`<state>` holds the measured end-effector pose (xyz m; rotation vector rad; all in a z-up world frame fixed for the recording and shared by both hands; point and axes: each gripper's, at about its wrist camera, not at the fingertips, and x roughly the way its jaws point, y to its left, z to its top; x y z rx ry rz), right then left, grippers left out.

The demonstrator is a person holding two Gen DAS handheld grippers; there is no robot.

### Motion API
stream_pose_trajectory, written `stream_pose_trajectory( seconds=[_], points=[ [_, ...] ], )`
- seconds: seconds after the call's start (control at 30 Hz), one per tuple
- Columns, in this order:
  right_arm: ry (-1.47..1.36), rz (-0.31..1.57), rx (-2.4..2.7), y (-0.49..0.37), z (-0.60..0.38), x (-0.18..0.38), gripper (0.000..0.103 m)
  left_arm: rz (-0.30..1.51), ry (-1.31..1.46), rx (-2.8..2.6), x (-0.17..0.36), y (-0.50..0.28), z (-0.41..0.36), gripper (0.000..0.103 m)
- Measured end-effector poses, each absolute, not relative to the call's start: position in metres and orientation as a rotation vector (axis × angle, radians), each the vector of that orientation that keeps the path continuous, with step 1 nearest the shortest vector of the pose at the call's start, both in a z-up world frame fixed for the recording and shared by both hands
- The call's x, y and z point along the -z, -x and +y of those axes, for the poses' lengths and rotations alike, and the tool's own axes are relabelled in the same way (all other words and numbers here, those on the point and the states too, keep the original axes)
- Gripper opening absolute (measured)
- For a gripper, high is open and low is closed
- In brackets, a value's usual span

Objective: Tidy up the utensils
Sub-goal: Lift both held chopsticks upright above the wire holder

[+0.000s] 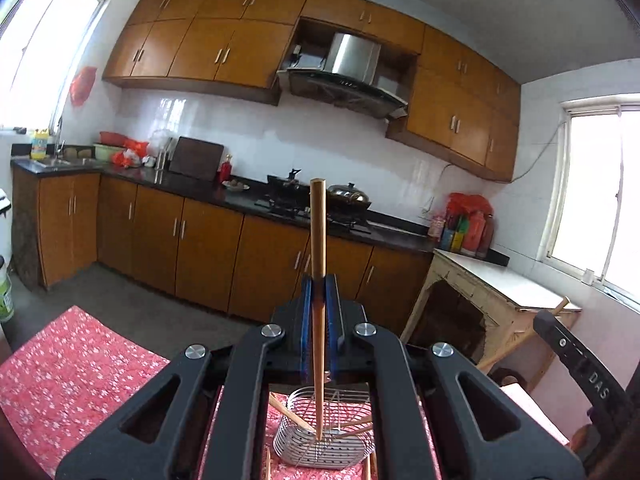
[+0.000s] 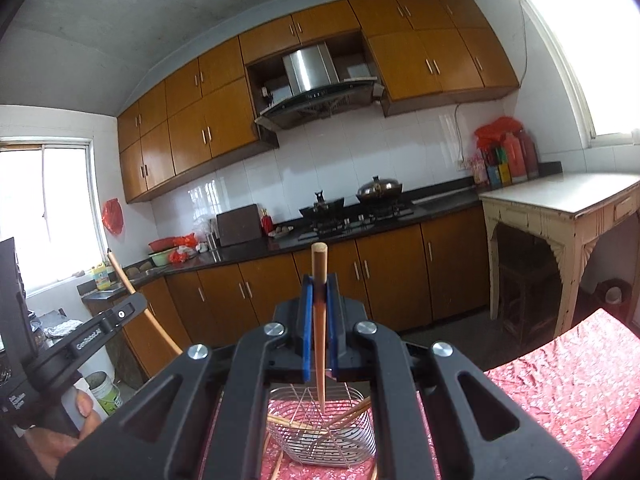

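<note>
Each tool, left [image 1: 319,284] and right [image 2: 319,286], grips a tapered wooden chopstick [image 1: 318,236] upright.

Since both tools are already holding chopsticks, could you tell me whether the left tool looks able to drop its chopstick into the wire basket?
Probably yes. The left tool grips its chopstick upright with the lower tip already inside the basket. The chopsticks lying in the basket lean aside and do not seem to block it.
</note>
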<state>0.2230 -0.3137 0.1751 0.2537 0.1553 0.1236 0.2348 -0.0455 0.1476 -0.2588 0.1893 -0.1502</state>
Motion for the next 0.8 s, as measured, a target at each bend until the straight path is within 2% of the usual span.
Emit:
stream_pose_trajectory(
  seconds=[0.33,0.47,0.57,0.8],
  points=[
    [-0.271,0.229,-0.149,-0.255,-0.309,-0.148,0.008,0.169,0.286,0.142,-0.135,-0.247,-0.042,0.006],
    [-0.264,0.214,-0.148,-0.253,-0.308,-0.149,0.008,0.131,0.353,0.161,-0.16,-0.243,-0.033,0.006],
    [-0.265,0.2,-0.153,-0.251,-0.308,-0.153,0.008,0.075,0.299,0.143,-0.172,-0.235,-0.039,0.006],
    [-0.247,0.255,-0.158,-0.261,-0.297,-0.135,0.008,0.152,0.287,0.125,-0.138,-0.256,-0.052,0.006]
  ],
)
